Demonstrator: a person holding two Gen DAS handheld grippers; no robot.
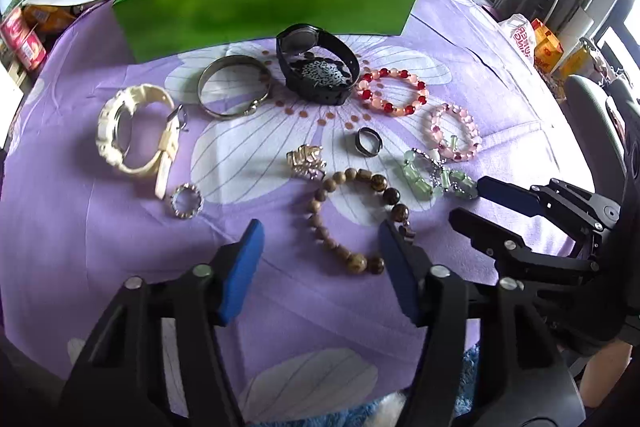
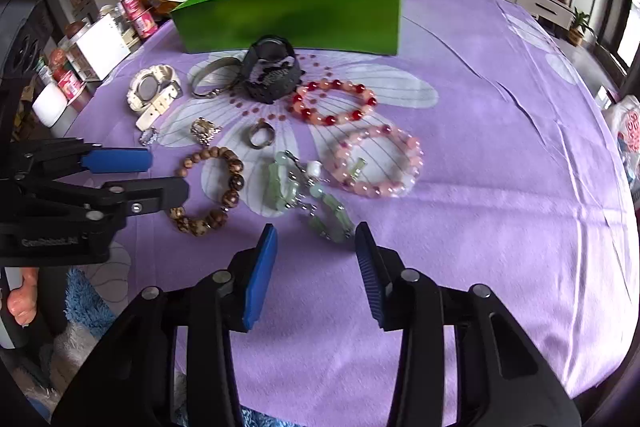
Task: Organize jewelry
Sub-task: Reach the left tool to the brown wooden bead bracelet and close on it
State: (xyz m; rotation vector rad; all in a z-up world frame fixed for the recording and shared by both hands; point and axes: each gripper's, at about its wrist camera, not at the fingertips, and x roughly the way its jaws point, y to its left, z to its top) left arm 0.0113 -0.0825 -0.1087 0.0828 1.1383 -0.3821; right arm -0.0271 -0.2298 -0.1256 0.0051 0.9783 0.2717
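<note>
Nearest the left wrist camera, the left gripper [image 1: 320,251] hangs low over the purple cloth [image 1: 80,247] with its jaws apart and nothing between the pads; the wooden bead bracelet [image 1: 356,215] lies just ahead, its near arc reaching in between the fingertips. The right gripper [image 2: 316,247] is likewise spread and empty, and the green stone bracelet [image 2: 308,195] sits just past its tips, at 12 o'clock.

The jewelry is all loose on the cloth, none visibly in the green box [image 1: 260,7], which stands open at 12 o'clock, at the far edge of the spread. So the sorting looks barely begun, and the step in hand appears to be the first approach and pick.

From the wooden beads in the left view: a gold ring [image 1: 306,161] at 11, a dark ring [image 1: 369,142] at 12, a sparkly ring [image 1: 186,201] at 9. Farther off lie a white watch [image 1: 136,135], a metal bangle [image 1: 234,87], a black watch [image 1: 316,67], a red bracelet [image 1: 390,91] and a pink bracelet [image 1: 456,133].

The next move probably calls for lowering one pad inside a bead loop and one outside, closing on the strand, then carrying it over the box wall. Beads may roll or slip, and the strands lie close enough to snag each other.
</note>
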